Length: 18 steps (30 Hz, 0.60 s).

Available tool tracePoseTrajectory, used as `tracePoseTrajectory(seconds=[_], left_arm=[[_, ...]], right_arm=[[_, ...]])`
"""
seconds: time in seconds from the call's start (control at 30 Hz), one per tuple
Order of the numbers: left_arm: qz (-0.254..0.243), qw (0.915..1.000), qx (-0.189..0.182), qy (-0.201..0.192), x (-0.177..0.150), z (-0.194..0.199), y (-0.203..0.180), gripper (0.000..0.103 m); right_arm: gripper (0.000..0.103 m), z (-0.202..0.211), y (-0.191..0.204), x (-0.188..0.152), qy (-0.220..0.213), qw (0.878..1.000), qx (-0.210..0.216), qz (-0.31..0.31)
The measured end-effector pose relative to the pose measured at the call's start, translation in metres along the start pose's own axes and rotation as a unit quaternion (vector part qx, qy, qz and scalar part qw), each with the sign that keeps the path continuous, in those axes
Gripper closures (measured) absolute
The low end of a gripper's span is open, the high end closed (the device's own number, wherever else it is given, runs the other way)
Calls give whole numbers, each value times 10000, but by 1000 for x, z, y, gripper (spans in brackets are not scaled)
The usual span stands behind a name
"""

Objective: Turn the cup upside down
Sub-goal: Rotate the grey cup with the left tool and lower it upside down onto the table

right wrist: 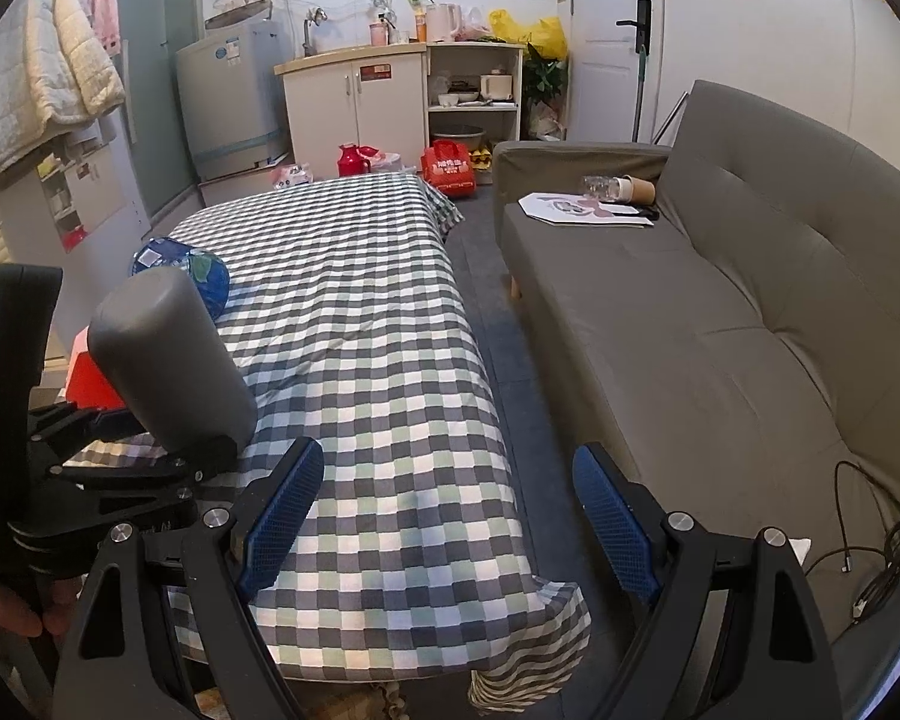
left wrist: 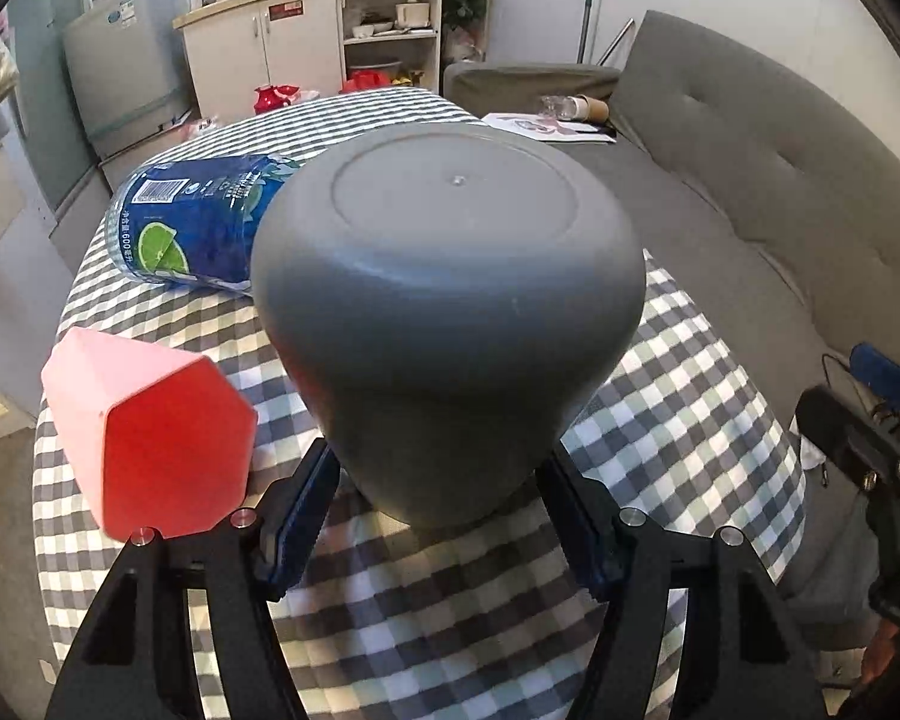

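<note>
A grey plastic cup [left wrist: 444,312] fills the left wrist view, its flat base turned up and away from the camera. My left gripper [left wrist: 438,516] is shut on the cup near its rim end, which is hidden, and holds it tilted above the checkered table [left wrist: 690,396]. In the right wrist view the grey cup [right wrist: 171,360] shows at the left, base up and tilted, held in the left gripper [right wrist: 168,444]. My right gripper [right wrist: 450,516] is open and empty, over the table's near right edge.
A pink hexagonal cup [left wrist: 150,438] lies on its side at the table's left. A blue soda bottle [left wrist: 192,222] lies behind the grey cup. A grey sofa [right wrist: 720,312] runs along the right with papers and a paper cup on it. Cabinets and a washer stand at the back.
</note>
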<state>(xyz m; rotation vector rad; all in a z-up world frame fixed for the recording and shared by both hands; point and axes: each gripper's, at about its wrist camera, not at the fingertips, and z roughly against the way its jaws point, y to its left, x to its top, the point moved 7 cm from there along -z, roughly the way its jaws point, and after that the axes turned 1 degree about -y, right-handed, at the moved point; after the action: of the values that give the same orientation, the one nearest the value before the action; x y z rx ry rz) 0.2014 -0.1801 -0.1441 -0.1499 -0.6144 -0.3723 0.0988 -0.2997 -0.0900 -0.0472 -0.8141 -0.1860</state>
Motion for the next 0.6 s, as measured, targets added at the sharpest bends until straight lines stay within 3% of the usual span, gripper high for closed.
tracePoseTrajectory(seconds=[0.33,0.6], left_arm=[[16,9999,-16,-117,26,-19,0,34],[-144,9999,68,32,16,-19,-1,26]], right_arm=[[18,-9,1,-6,123,9999,-32,8],[18,-8,4,-3,177,9998,-6,32]])
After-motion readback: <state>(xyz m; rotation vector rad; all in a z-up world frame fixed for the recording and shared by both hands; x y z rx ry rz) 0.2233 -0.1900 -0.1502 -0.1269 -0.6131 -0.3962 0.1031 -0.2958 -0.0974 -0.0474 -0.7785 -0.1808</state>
